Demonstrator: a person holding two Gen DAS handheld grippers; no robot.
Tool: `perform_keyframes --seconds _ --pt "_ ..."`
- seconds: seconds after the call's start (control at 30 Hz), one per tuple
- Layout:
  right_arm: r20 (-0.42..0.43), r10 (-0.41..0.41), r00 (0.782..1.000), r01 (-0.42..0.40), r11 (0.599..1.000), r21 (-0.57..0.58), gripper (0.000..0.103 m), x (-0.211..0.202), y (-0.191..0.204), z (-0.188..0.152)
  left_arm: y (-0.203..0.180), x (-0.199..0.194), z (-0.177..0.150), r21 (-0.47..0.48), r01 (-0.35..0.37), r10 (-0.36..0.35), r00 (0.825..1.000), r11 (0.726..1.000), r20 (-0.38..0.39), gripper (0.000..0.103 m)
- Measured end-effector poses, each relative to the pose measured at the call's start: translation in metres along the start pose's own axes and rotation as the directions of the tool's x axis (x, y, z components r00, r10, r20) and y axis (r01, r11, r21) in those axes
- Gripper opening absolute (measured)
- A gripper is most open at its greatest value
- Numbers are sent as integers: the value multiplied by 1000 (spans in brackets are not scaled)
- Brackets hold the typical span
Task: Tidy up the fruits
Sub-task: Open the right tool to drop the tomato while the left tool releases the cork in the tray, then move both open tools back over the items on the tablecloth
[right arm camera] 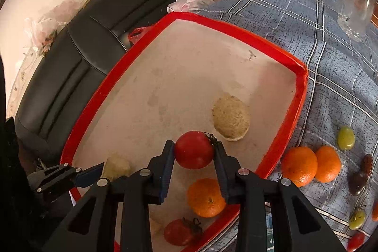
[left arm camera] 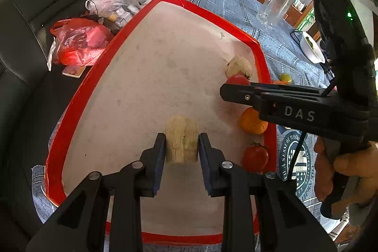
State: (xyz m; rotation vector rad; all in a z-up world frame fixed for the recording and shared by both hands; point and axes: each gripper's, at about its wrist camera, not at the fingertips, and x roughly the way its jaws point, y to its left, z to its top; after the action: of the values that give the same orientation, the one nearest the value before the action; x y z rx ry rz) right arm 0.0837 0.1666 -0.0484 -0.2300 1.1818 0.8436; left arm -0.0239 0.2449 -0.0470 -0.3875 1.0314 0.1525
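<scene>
**Both grippers clamped over the red tray**

While the left gripper [left arm camera: 182, 145] clamps a pale fibrous peeled fruit chunk [left arm camera: 181, 137] over the red-rimmed white tray [left arm camera: 78, 96], the right gripper [right arm camera: 194, 152] clamps a round red tomato [right arm camera: 193, 150] above it. In the left view that tomato is mostly hidden. An orange [right arm camera: 206, 197] and a second tomato [right arm camera: 180, 232] lie partly hidden by the fingers; a dark fruit [right arm camera: 358, 182] on the blue plaid cloth [right arm camera: 295, 23] is hard to identify.

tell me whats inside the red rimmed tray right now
Inside the red-rimmed white tray: two pale fibrous round pieces, two red tomatoes and one orange tangerine. The tongs hide some of the floor.
</scene>
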Motion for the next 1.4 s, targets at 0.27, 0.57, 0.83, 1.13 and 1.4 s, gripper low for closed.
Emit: perform_keyframes --seconds 0.27,0.57,0.83,1.13,1.4 --pt "-9 -15 1000 15 1000 10 35 6 -1 1 -3 1 0 11 -20 20 1000 1000 -1 25" --pt "1 -3 1000 3 999 32 38 -5 -4 -5 -7 2 1 8 -39 39 999 999 -9 26" --pt "42 4 999 -6 999 38 42 -30 -2 -9 -9 0 1 3 -58 58 998 998 -2 49" --pt "113 10 994 -18 997 74 57 -71 -10 -25 -8 -5 0 11 -126 126 992 992 4 53" --pt "139 -41 989 25 993 115 68 -93 -27 -49 -14 -13 -4 39 -183 182 983 982 23 59"
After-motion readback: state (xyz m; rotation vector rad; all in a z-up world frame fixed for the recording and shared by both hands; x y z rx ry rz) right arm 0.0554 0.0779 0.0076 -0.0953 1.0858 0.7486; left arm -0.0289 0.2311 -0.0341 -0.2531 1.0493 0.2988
